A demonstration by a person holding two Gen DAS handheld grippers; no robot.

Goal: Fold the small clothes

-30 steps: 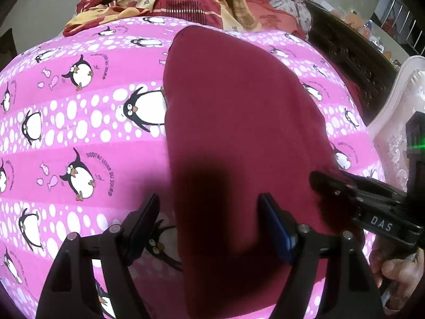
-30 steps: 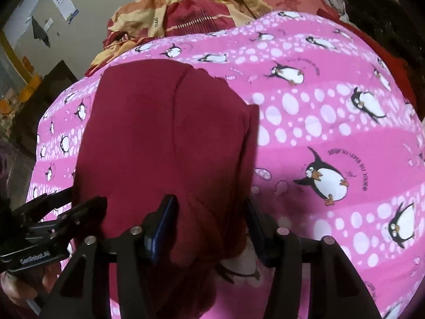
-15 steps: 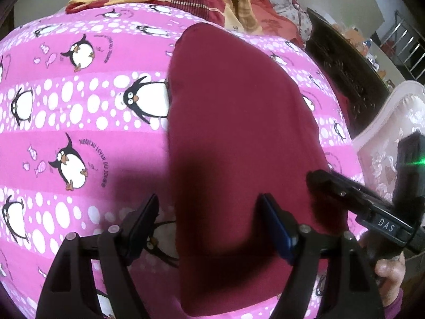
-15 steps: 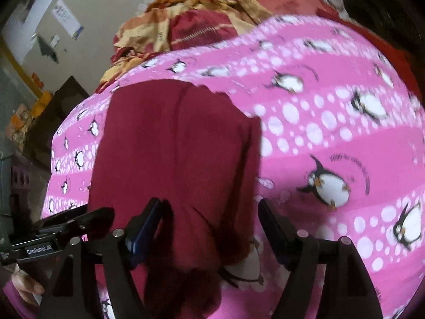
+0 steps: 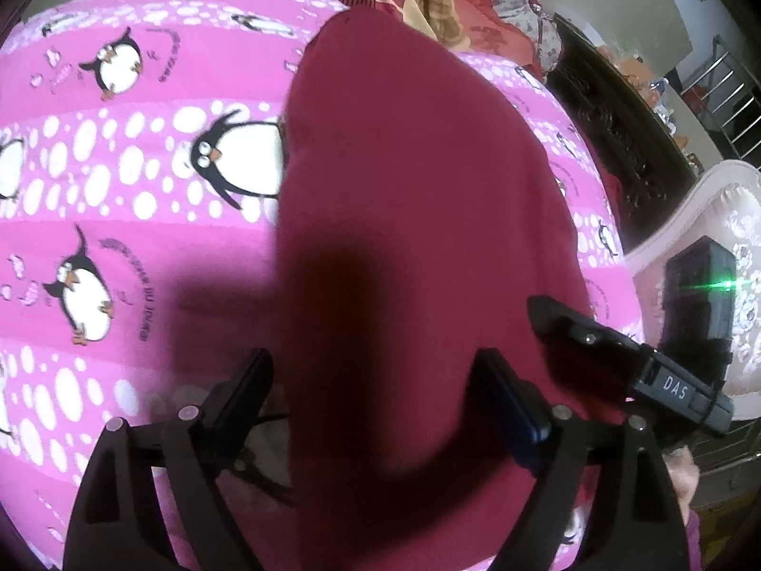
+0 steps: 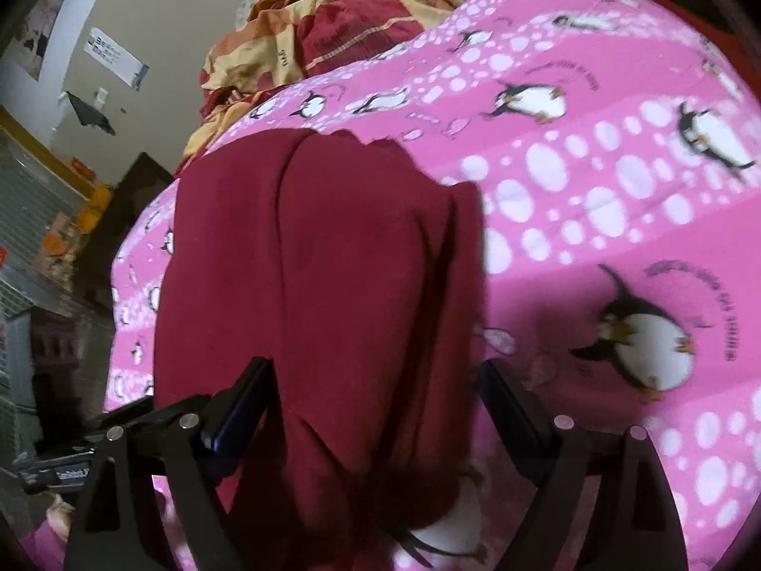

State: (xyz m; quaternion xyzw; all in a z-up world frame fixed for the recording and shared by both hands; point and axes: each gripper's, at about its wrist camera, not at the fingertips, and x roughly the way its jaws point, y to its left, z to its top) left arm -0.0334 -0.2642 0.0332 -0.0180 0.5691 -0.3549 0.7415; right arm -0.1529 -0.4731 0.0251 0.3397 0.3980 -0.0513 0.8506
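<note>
Both hand-held grippers point(image 5: 380, 399) point(image 6: 375, 404) now nearer maroon garment point(image 5: 418, 219) on penguin blanket point(image 5: 119, 219).

A pink penguin-print blanket point(image 5: 119, 247) covers the bed. A crumpled red-and-yellow quilt point(image 6: 333, 33) lies at its far end, near a dark wooden cabinet point(image 5: 618, 128).

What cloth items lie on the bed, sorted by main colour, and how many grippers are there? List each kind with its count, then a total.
Dark red garment: 1
Pink penguin sheet: 1
Red-and-yellow bedding: 1
Grippers, left and right: 2
Total: 5
</note>
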